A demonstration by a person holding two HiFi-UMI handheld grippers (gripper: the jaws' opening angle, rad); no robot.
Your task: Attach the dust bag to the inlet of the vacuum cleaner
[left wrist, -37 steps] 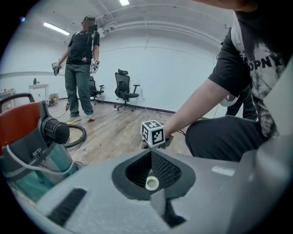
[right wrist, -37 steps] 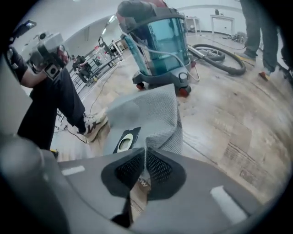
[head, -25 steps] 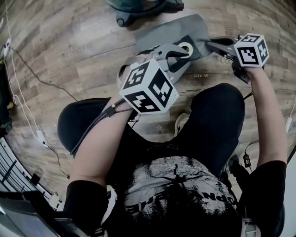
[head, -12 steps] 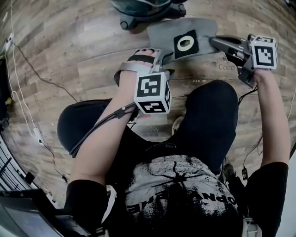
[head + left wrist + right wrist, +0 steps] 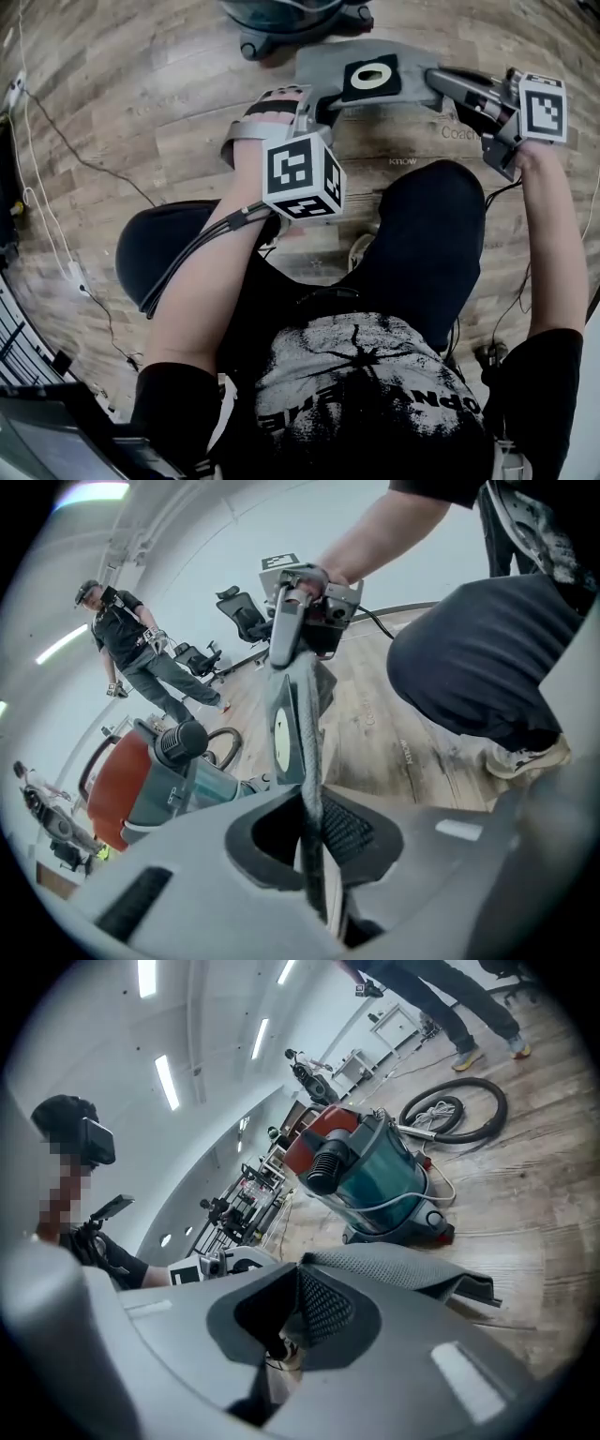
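Left gripper (image 5: 314,105): its jaws have just been closing, and we see them clenched on the dust bag (image 5: 323,64). A thin fold of the grey fabric runs edge-on between the pads.
Right gripper (image 5: 439,81): jaws drawn together on the opposite edge of the bag. In its own view we see the grey mesh cloth leaving the jaws to the right.
Dust bag position: stretched between the two grippers, above the wooden floor (image 5: 141,112) and in front of the person's knees.
Collar: the black card (image 5: 370,79) with a pale ring round its hole faces up towards the head camera.
Vacuum cleaner (image 5: 286,14): teal body with a red end, standing on the floor just beyond the bag.
Inlet: we note a black ribbed port (image 5: 323,1168) on the body. The bag is not on it.
Contact between bag and vacuum: we cannot tell from the head view. The right gripper view shows them apart.
Hose (image 5: 459,1110): lies looped on the floor behind the vacuum.
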